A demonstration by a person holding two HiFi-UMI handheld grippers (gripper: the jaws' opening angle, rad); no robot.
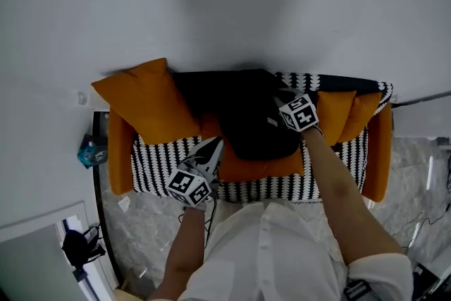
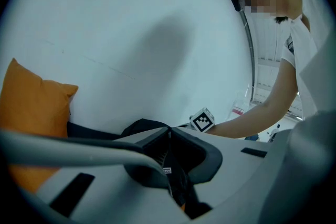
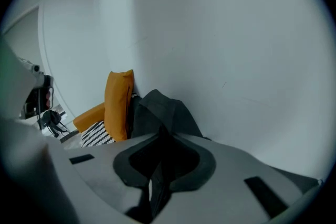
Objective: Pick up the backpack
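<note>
Black fabric backpack (image 1: 250, 116) sits mid-seat on black-&-white patterned sofa (image 1: 151, 166), far side vs the white wall (image 1: 225, 3), w/ big orange cushion (image 1: 144, 102) just left of it. Left gripper (image 2: 169, 134) is at the pack's near-left edge, jaws clamped together on a black strap (image 2: 178, 181). Small white tag (image 2: 166, 170) on that strap, print too tiny to read. Right gripper (image 3: 160, 139) is on the pack's far-right top, jaws closed on a fold of its fabric. Only other marks: black-white square codes on marker cubes (image 1: 189, 185)
</note>
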